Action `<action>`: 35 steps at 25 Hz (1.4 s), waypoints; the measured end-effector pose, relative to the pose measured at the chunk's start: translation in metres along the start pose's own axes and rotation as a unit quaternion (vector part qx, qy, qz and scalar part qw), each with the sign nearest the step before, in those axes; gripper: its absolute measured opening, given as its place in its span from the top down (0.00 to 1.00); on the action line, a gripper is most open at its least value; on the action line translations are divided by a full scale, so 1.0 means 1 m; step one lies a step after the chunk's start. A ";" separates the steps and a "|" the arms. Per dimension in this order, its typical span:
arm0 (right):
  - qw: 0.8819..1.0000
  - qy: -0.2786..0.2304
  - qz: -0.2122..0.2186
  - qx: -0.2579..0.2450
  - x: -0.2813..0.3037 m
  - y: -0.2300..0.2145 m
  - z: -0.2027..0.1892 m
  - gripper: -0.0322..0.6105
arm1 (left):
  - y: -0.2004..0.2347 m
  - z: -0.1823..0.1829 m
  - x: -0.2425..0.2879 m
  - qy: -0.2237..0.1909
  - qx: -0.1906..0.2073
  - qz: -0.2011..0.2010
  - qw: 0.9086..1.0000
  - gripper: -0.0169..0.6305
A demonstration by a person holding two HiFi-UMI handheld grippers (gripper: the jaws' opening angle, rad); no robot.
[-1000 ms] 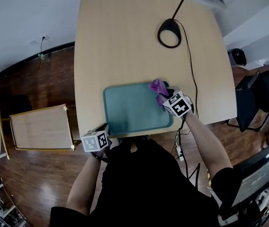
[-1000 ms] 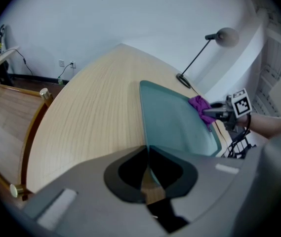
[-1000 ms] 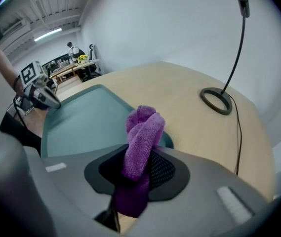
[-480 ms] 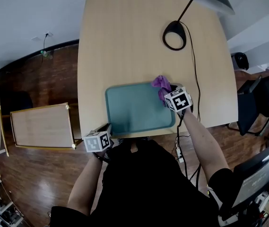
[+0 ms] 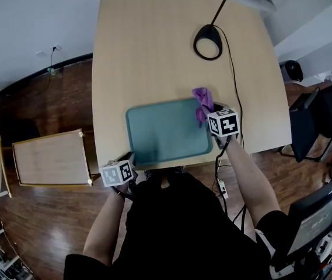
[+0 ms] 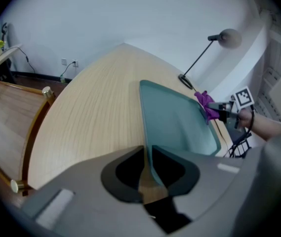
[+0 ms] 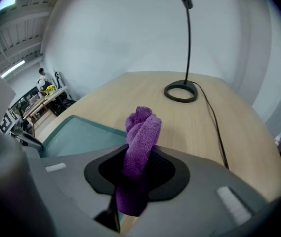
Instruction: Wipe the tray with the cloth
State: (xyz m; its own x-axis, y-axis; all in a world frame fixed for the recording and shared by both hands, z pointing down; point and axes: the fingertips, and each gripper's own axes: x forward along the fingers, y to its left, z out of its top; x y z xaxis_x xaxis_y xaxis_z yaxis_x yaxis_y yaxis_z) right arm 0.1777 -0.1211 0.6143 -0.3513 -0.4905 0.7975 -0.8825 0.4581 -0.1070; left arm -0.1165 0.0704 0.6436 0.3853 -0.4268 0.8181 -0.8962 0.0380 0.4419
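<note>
Now | left gripper [image 6: 147,157]: fingers just eased apart, narrow, tray [image 5: 166,134] corner rim between them | right gripper [image 5: 214,120]: fingers clamp purple cloth [image 5: 202,101] above tray's right rim | I judge bare tray lies leftward, long axis left-right.

Cloth [image 5: 202,101] higher, past tray's [image 5: 160,134] far rim.

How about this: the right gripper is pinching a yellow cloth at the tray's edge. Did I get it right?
Not quite: the cloth is purple, not yellow, as the right gripper view shows. The right gripper is pinching it at the edge of the tray.
</note>
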 end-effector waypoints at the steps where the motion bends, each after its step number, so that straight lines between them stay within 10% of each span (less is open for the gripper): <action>1: 1.000 -0.013 -0.002 0.016 -0.011 -0.005 0.000 0.79 | 0.000 0.003 -0.005 -0.007 -0.004 0.001 1.000 0.83; 13: 0.995 -0.016 -0.063 0.080 -0.078 -0.073 -0.088 0.79 | 0.002 0.030 -0.066 -0.092 0.019 0.041 0.995 0.86; 27: 0.996 0.009 -0.039 0.080 -0.036 -0.057 -0.108 0.74 | -0.006 0.030 -0.086 -0.121 0.031 0.052 0.991 0.94; 35: 0.988 -0.086 -0.052 0.121 -0.099 -0.073 -0.077 0.72 | -0.029 0.042 -0.095 -0.152 0.037 0.053 0.986 0.94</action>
State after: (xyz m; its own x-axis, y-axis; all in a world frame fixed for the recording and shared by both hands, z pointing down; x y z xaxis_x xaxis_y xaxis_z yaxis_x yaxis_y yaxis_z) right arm 0.3013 -0.0491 0.5894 -0.2849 -0.6542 0.7007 -0.9580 0.2190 -0.1850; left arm -0.1367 0.0715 0.5379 0.2142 -0.6760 0.7051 -0.9460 0.0363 0.3222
